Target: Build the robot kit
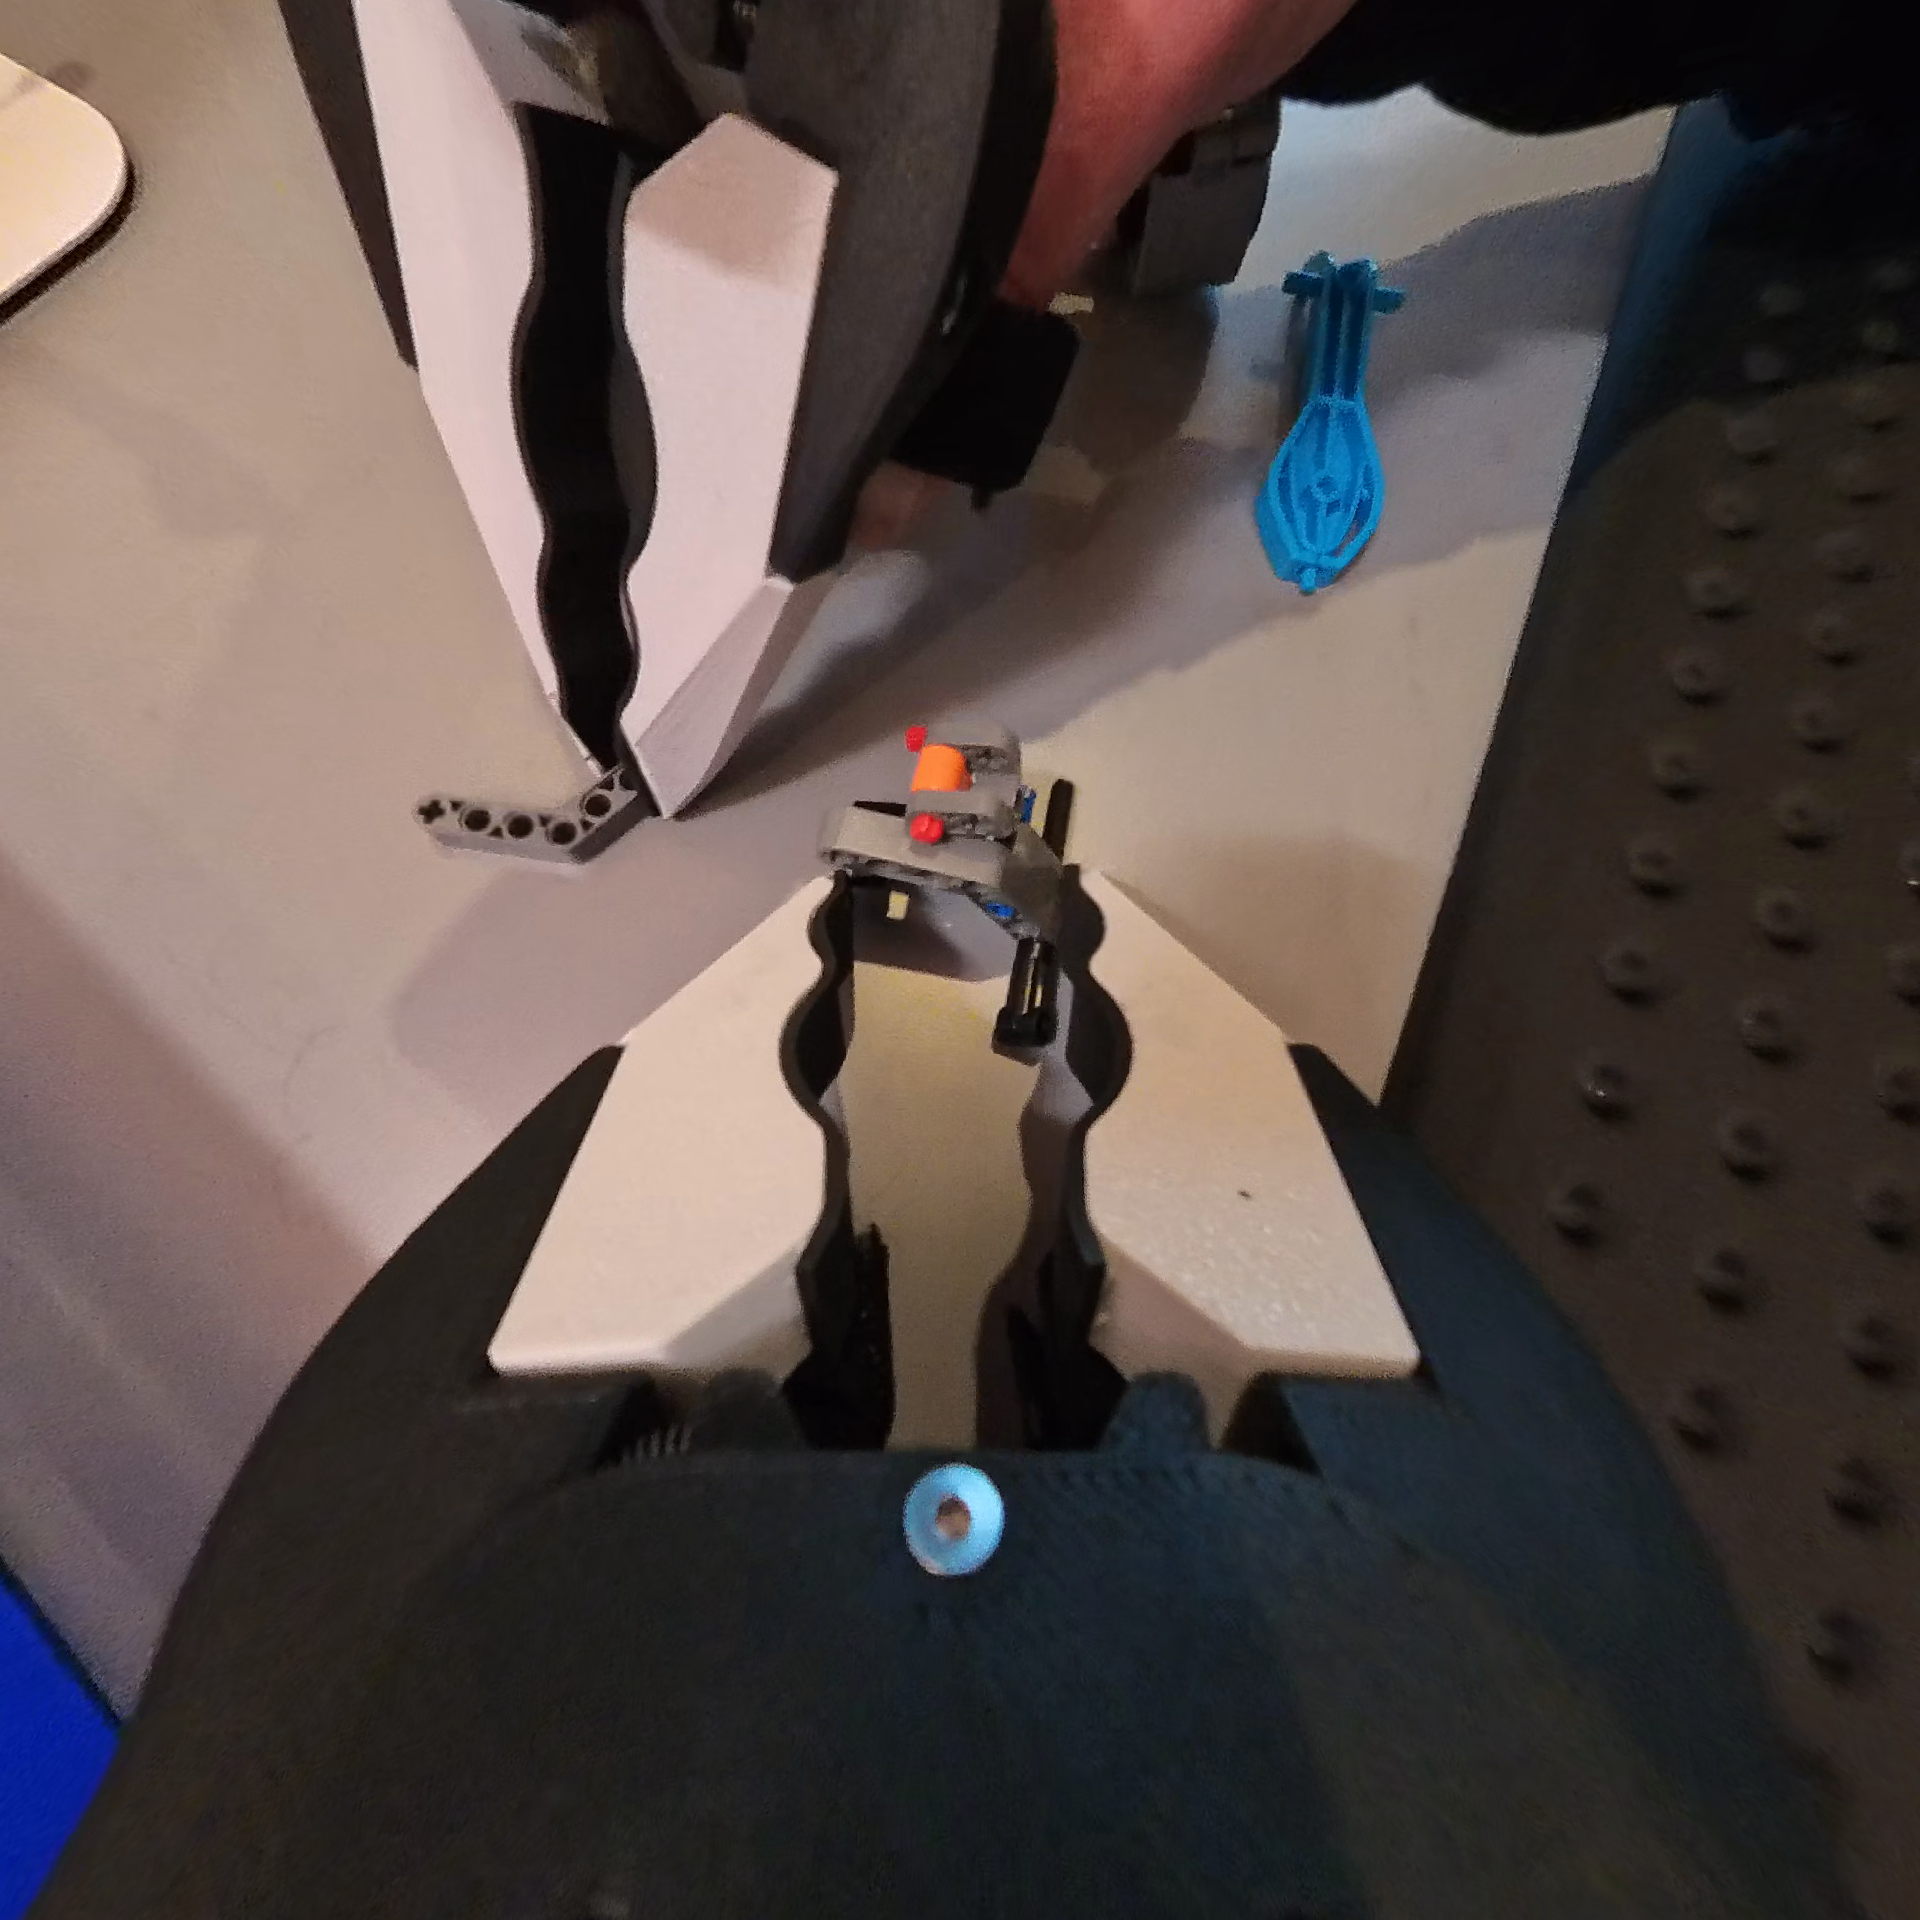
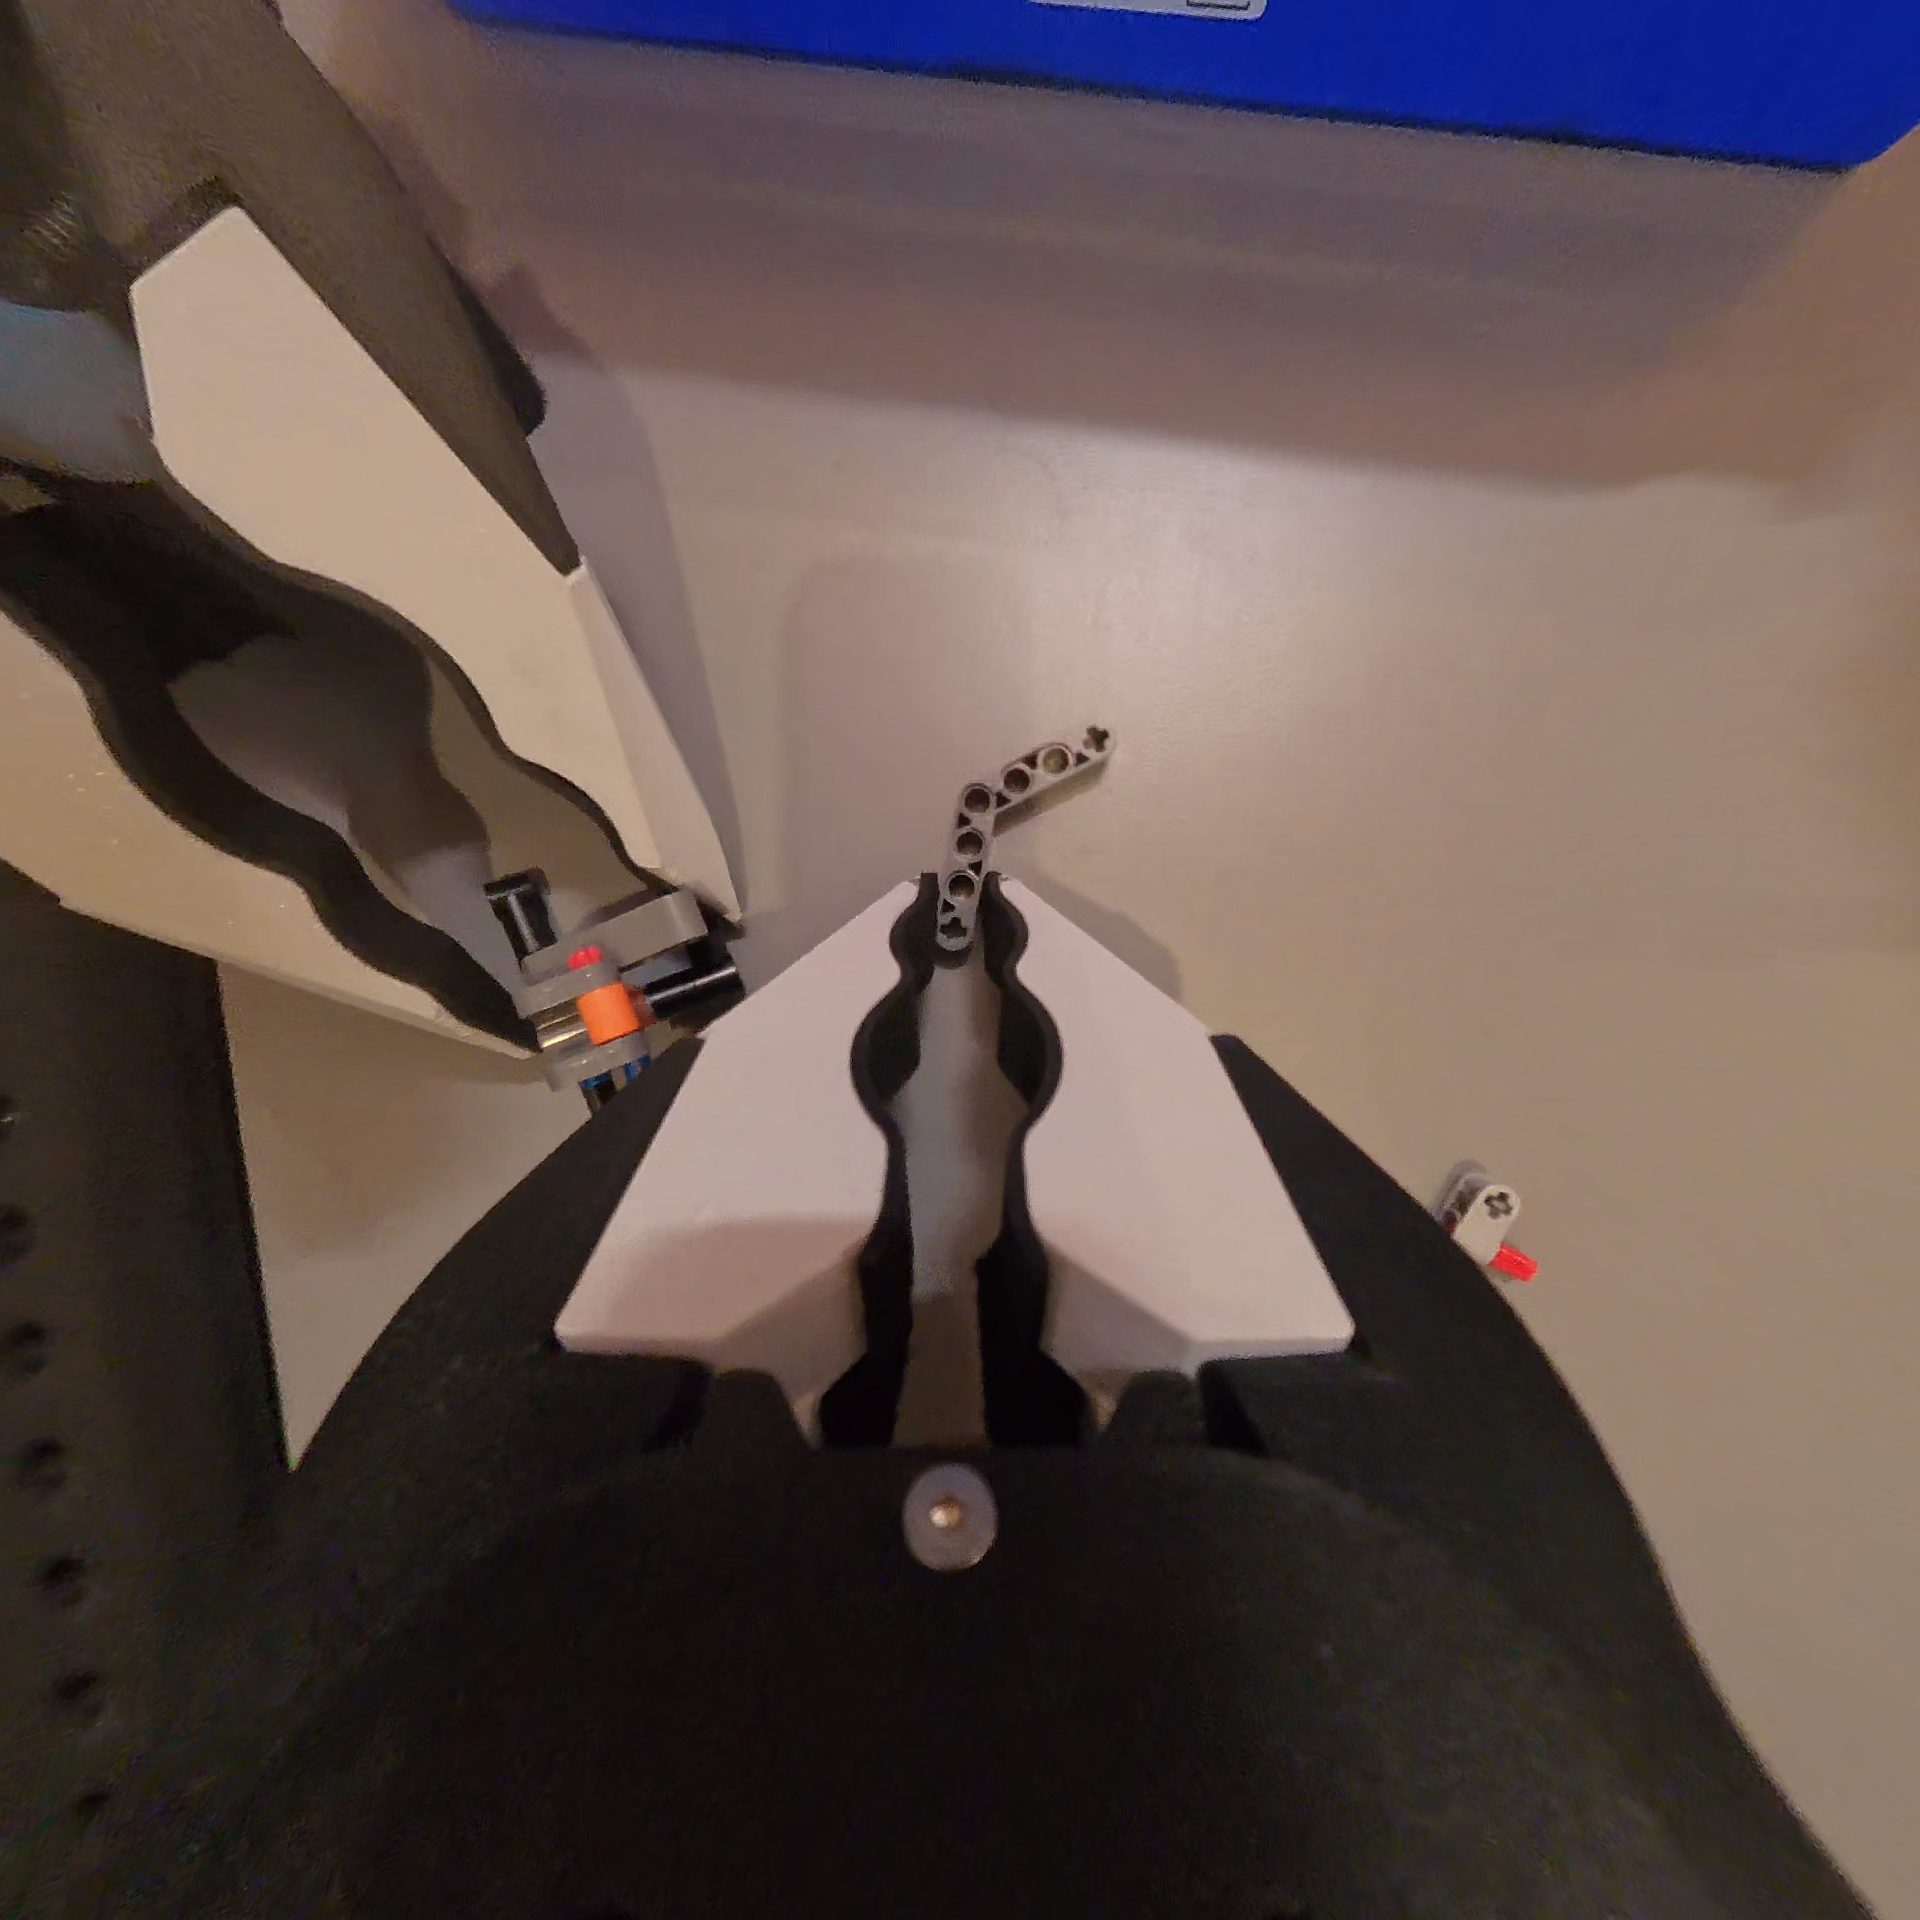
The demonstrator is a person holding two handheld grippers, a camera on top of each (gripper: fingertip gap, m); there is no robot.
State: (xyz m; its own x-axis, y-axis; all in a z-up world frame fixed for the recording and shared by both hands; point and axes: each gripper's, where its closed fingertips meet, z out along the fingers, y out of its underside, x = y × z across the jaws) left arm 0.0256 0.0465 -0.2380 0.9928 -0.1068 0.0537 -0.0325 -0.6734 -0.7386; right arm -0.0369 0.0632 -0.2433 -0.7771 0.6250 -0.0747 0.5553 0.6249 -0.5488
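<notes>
Left gripper (image 1: 951, 883) clamps a small grey plastic brick assembly with an orange bush (image 1: 940, 821). Beside that assembly, right gripper (image 2: 958, 899) pinches a bent grey perforated beam (image 2: 997, 821). Both grips sit at the tips: keep them firm.

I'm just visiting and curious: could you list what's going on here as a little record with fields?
Left gripper: shut on a small grey brick assembly with orange and red bits
Right gripper: shut on one end of a bent grey beam with holes
Surface: pale table
Loose pieces: blue finned part; small white connector with red pin
Side: dark studded mat
Far edge: blue box
</notes>
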